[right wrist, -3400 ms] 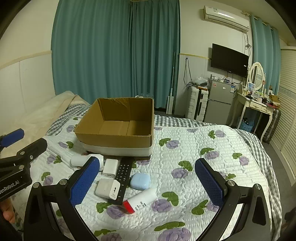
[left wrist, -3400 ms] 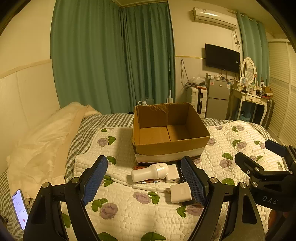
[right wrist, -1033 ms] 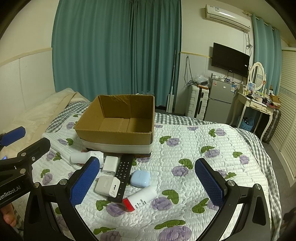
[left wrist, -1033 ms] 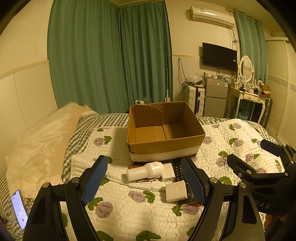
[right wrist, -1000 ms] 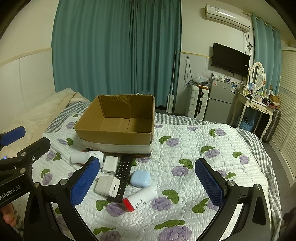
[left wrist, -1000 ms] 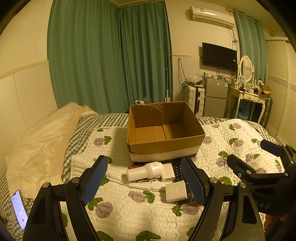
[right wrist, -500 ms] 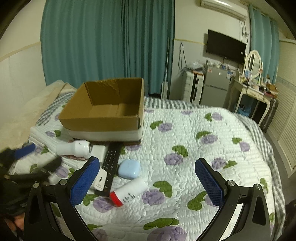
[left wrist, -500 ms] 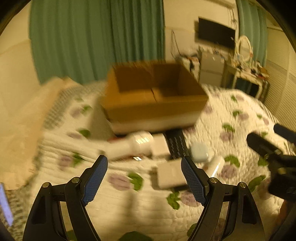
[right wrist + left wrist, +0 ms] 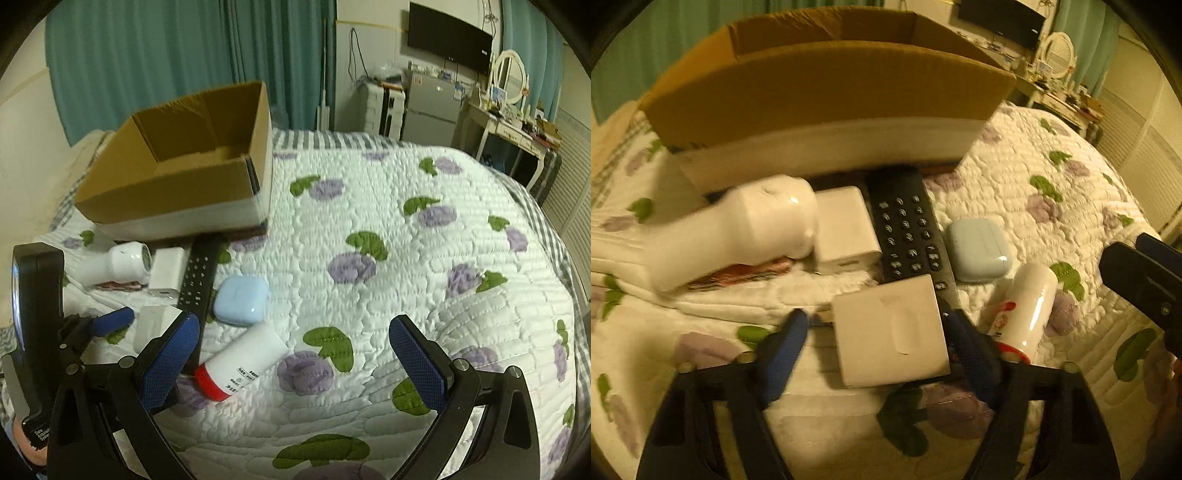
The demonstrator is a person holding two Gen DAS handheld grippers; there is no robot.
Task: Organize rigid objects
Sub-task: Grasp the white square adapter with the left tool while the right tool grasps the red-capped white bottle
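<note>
- My left gripper [image 9: 877, 334] is low over the quilt [image 9: 1015, 173], jaws apart on either side of a flat white box [image 9: 890, 328]; the right pad looks to be at the box's edge, the left pad stands just off it, so nothing is clamped.
- Ahead and to the left of those fingers lies a white bottle-shaped device [image 9: 738, 229], blurred, with a small white charger block [image 9: 846, 229] just beside it.
- Straight ahead, a black remote control [image 9: 908, 225] runs from under the flat box toward the cardboard box [image 9: 827, 85], which stands open just beyond.
- Ahead and to the right sit a pale blue earbud case [image 9: 979, 249] and a white tube with a red cap [image 9: 1023, 314].
- My right gripper [image 9: 291, 354] hangs wide open, holding nothing; the tube lies just inside its left finger, the earbud case just ahead.
</note>
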